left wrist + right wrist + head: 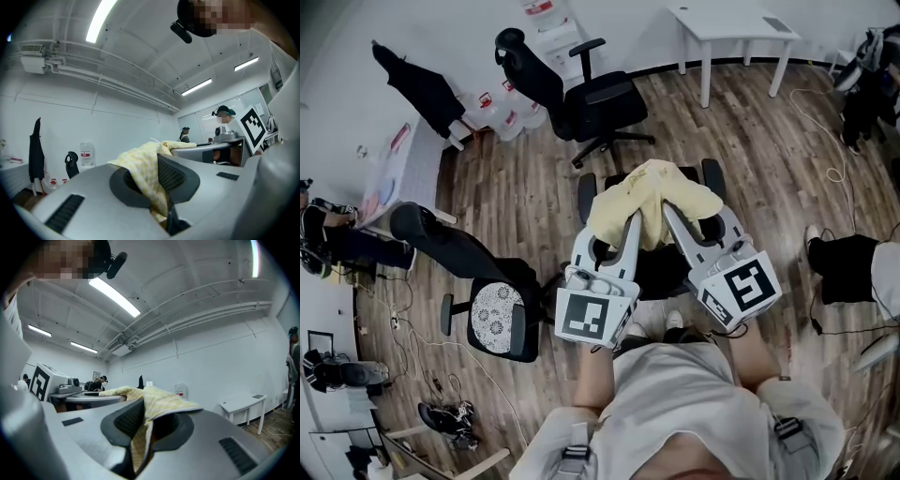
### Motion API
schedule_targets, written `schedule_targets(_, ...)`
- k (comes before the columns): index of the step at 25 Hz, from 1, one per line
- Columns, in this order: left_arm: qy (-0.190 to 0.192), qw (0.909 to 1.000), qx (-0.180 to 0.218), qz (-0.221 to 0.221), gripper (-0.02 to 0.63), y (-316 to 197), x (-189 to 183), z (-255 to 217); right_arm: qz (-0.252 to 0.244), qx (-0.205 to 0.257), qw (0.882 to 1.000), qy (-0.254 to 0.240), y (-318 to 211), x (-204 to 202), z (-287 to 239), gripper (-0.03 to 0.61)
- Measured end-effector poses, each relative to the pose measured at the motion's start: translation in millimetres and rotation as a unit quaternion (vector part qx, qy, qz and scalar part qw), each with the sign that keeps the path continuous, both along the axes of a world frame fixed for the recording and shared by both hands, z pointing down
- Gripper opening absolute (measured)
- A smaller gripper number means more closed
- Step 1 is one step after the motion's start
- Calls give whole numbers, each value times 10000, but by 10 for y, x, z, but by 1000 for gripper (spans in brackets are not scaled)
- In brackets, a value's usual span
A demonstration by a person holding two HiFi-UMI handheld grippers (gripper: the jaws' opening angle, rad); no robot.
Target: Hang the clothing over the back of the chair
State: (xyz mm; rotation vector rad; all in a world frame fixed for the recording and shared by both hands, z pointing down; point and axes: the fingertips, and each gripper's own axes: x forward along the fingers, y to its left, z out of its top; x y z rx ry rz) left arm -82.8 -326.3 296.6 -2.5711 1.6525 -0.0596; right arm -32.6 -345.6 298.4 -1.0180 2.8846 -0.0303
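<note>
A pale yellow checked garment (649,200) hangs bunched between my two grippers, held up over a black office chair (586,197) whose armrests show on either side of it. The left gripper (630,223) is shut on the cloth's left part. In the left gripper view the yellow cloth (143,171) is pinched between the jaws of the left gripper (157,185). On the other side, my right gripper (670,216) grips the cloth too. The right gripper view has the fabric (159,401) draped over and clamped in the right gripper (144,427). Most of the chair's back is hidden under the garment.
A second black office chair (581,98) stands farther back, and a third with a patterned cushion (492,314) at the left. A white table (731,23) is at the back right, water bottles (502,112) along the wall. A person's legs (853,267) and floor cables lie at the right.
</note>
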Motion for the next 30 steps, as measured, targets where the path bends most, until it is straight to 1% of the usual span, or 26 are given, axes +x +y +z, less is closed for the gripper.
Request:
schedule_targets(5,22,10000,42,66,44,105,-16,-29,7,17,10000,-32,111,-16,-28,63)
schedule_targets(15,180,9990,55,417,44,427,-112,-73,299,19,9995,30,472,-107,-91,61)
schedule_targets(25,488,9959,-19,756,44,870,-210,25,535,-187,9984,73,944,-194,-3,63)
schedule_targets(30,546,9945,-116,888,44,1065,-178,52,639,-303,9974,107,1152,-165,25,61)
